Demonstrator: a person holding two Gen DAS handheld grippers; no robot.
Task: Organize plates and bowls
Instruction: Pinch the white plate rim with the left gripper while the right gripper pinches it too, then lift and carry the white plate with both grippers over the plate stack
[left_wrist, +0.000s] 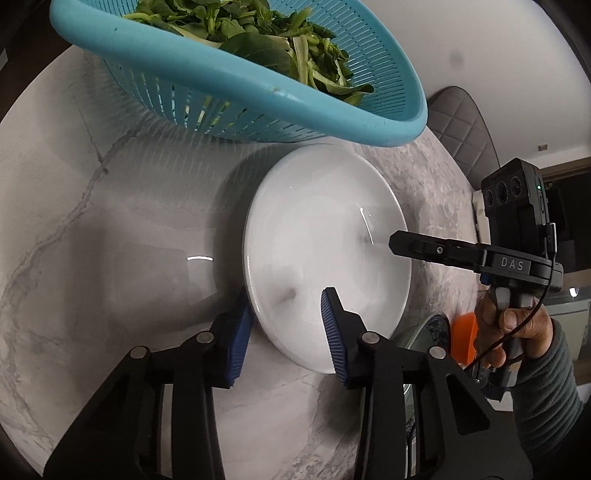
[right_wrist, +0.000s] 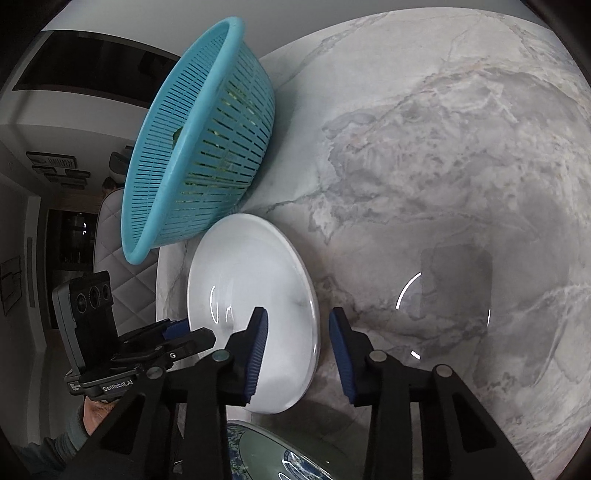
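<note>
A white plate (left_wrist: 325, 258) lies on the marble table (left_wrist: 110, 240); it also shows in the right wrist view (right_wrist: 247, 288). My left gripper (left_wrist: 286, 325) is open, its blue pads either side of the plate's near rim, one pad over the plate and one outside it. My right gripper (right_wrist: 297, 347) is open and straddles the plate's opposite rim; in the left wrist view it shows side-on at the plate's right edge (left_wrist: 397, 242). A blue-patterned plate (right_wrist: 280, 454) lies just below the white one, mostly hidden by the grippers.
A turquoise colander (left_wrist: 258, 74) full of green leaves stands beyond the plate, also visible in the right wrist view (right_wrist: 199, 147). A grey quilted chair (left_wrist: 465, 129) stands past the table edge. An orange object (left_wrist: 465, 339) shows behind the right hand.
</note>
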